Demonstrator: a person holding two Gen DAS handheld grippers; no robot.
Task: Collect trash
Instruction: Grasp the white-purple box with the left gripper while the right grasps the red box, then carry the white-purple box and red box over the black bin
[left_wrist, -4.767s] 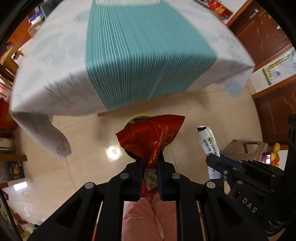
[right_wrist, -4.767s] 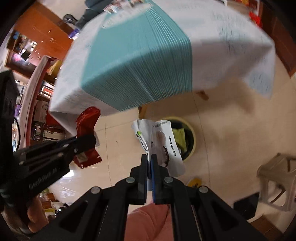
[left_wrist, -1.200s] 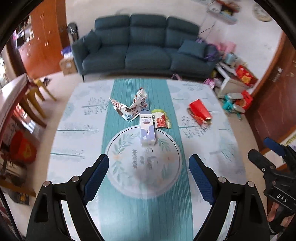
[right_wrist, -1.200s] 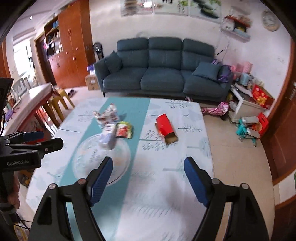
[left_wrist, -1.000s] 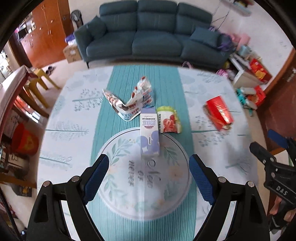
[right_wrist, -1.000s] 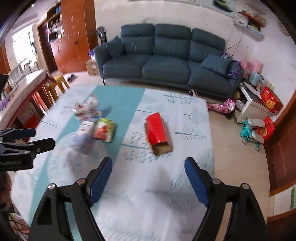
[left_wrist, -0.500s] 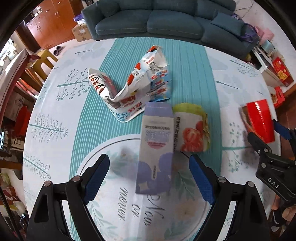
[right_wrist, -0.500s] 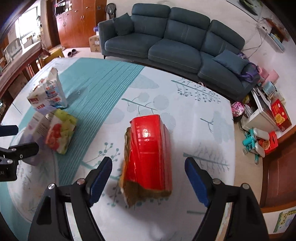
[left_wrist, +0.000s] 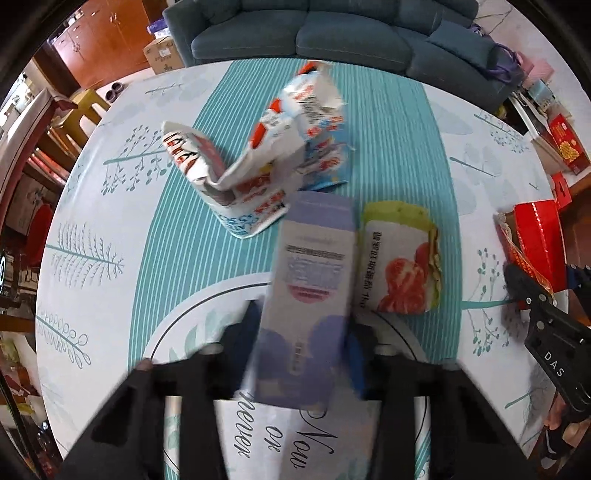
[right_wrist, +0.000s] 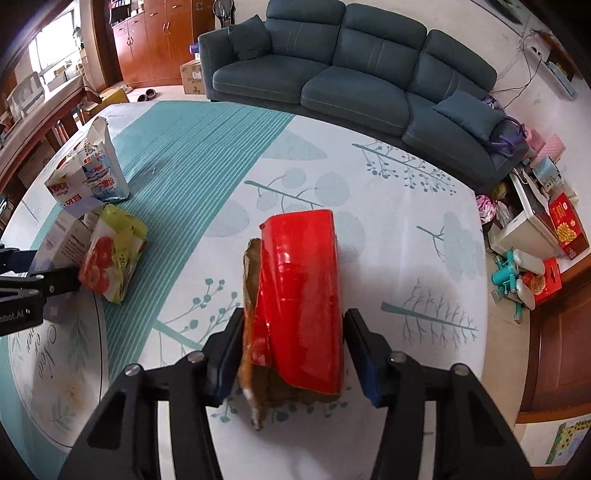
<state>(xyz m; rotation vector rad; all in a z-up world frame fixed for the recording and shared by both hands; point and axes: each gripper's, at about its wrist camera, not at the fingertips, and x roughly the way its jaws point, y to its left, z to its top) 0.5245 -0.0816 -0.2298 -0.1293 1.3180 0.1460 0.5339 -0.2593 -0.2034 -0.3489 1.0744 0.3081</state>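
Observation:
A purple and white carton (left_wrist: 306, 295) lies on the table, and my left gripper (left_wrist: 301, 347) has its fingers close against both sides of it. A green snack bag with a strawberry picture (left_wrist: 400, 258) lies just right of it, and a torn white, red and blue bag (left_wrist: 266, 166) lies behind. My right gripper (right_wrist: 291, 358) straddles a torn red box (right_wrist: 299, 295) with its jaws still a little apart from the sides. The red box also shows in the left wrist view (left_wrist: 535, 236).
The table (right_wrist: 406, 206) wears a white leaf-print cloth with a teal striped runner. A dark blue sofa (right_wrist: 354, 77) stands behind it. Boxes and toys (right_wrist: 535, 251) clutter the floor to the right; wooden cabinets (right_wrist: 147, 40) stand back left.
Both grippers came up from the bin on the floor, where they held wrappers, to the table and moved in low. The left has closed in around the purple carton; the right has closed around the red box.

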